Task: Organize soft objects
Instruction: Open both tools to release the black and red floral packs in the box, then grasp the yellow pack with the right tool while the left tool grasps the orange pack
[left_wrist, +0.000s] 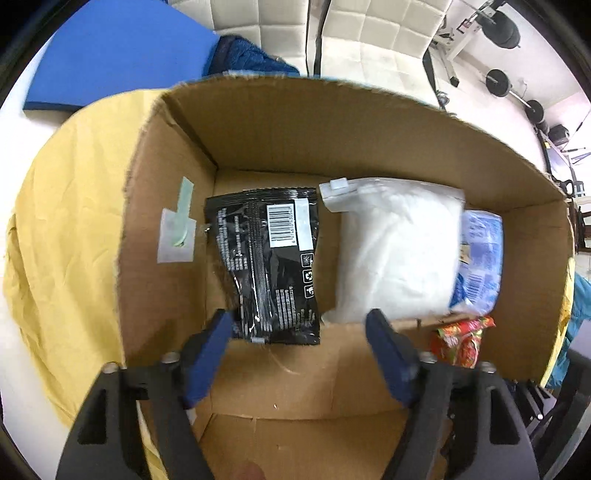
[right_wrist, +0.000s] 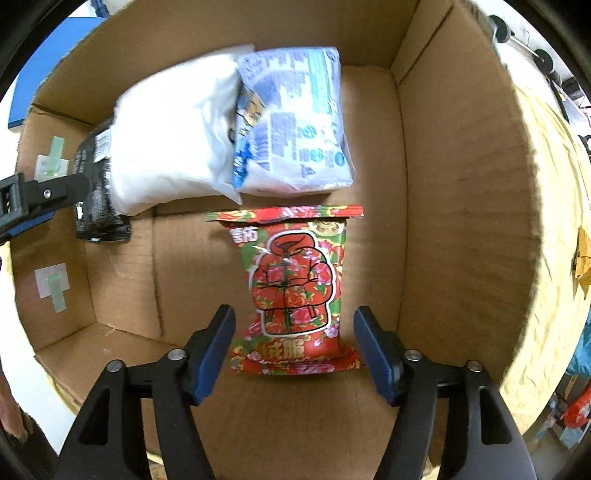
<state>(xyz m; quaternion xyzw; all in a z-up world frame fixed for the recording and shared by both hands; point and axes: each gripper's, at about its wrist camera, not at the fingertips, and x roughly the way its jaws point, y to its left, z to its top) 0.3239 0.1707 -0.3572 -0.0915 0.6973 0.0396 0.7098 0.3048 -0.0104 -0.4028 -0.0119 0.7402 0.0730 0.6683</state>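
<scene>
Four soft packs lie on the floor of an open cardboard box (left_wrist: 332, 125) that sits on a yellow cloth (left_wrist: 74, 221). Black pack (left_wrist: 269, 266) lies at the left, a white zip bag (left_wrist: 399, 254) just beside it, a blue-and-white pack (right_wrist: 295, 125) leaning against the white bag's far side, partly over it. Red floral pack (right_wrist: 295, 288) lies flat nearer the right wall, apart from the others.

Left gripper (left_wrist: 299, 325) — jaws apart, nothing between the pads, hanging over the black pack's near edge. Right gripper (right_wrist: 293, 325) — jaws spread to either side of the red pack's lower end, pads clear of it.

Blue mat (left_wrist: 110, 48) beyond the box.
</scene>
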